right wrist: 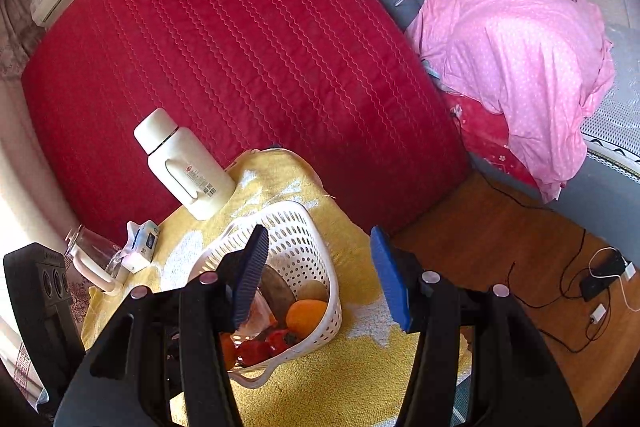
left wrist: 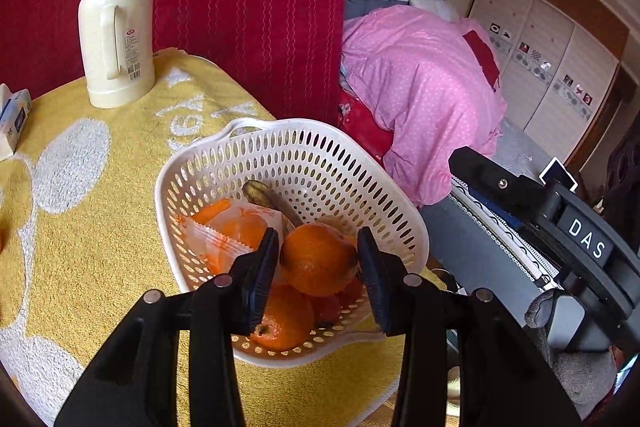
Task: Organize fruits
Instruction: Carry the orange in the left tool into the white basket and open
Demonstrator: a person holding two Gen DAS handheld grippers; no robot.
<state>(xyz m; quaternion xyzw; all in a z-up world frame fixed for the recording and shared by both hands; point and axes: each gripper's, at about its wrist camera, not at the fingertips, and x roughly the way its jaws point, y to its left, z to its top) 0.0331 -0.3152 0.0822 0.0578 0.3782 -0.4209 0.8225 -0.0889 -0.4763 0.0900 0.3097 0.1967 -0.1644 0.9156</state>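
Hidden and cut-off parts

The left claw [left wrist: 318,267] covered the near side of the basket [left wrist: 288,147], masking lower fruit; the tissue box [left wrist: 14,121] and an orange shape at the left edge were cut off.

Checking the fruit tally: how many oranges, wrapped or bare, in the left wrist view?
3. One held orange in the left claw above the basket; one bare orange below it in the basket; one wrapped orange on the basket's left side. Others may be hidden.

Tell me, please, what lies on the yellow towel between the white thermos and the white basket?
Nothing: in both wrist views the yellow towel between the thermos and the basket is bare, showing only its white pattern.
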